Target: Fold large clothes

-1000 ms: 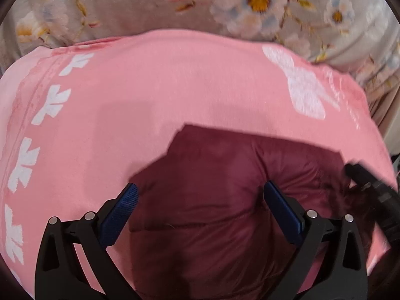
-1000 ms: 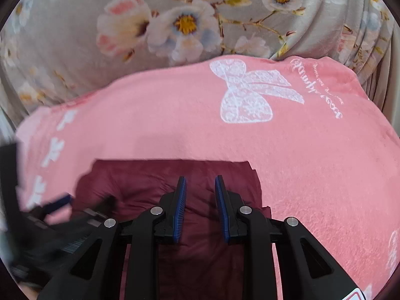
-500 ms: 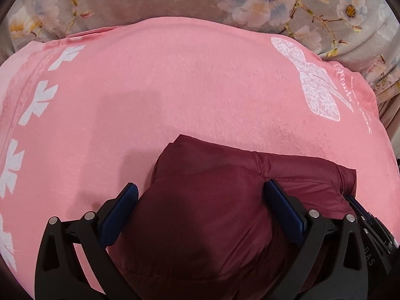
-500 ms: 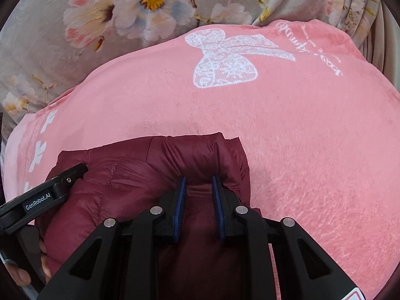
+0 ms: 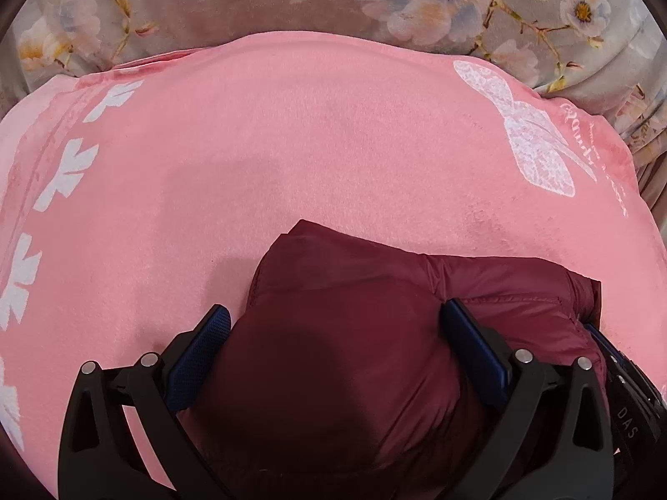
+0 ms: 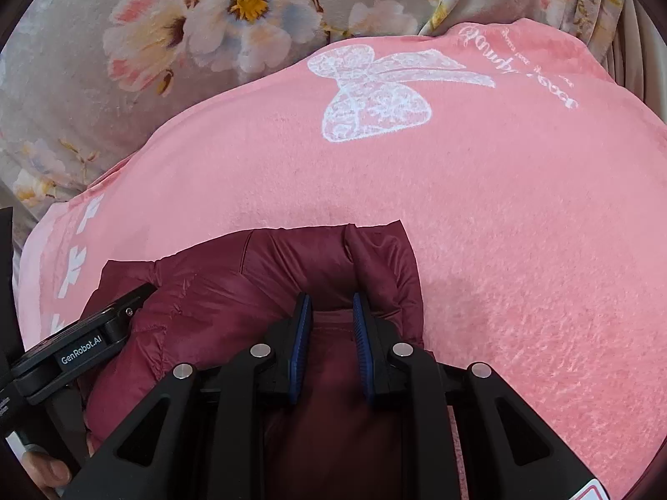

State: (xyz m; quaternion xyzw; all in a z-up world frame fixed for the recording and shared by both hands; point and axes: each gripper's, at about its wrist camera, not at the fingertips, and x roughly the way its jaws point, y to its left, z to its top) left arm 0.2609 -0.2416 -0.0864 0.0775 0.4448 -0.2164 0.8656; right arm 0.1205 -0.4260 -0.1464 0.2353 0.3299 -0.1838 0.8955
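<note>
— Where is the jacket right now?

— My maroon puffer jacket lies bundled on the pink blanket, at the blanket's near edge, closest to me. The blanket's white lace bow print sits well beyond the jacket, toward the far side, and the row of white leaf marks runs along the blanket's left border, apart from the jacket.

— What is your left gripper doing?

— My left gripper stands spread wide, one blue pad on each side of the jacket's padded bulk. The right-hand pad touches the fabric; whether the left-hand pad presses it, I cannot tell.

— And the right one?

— My right gripper has its jaws nearly together, with a raised fold of the jacket's near-right corner pinched between the blue pads.

— Can each tool see the other?

— Yes. From my right wrist view, the left gripper's black body reaches onto the jacket's left part, and a fingertip of my hand shows below it.

— What lies past the blanket?

— A grey floral bedcover, beyond the blanket's far edge.
</note>
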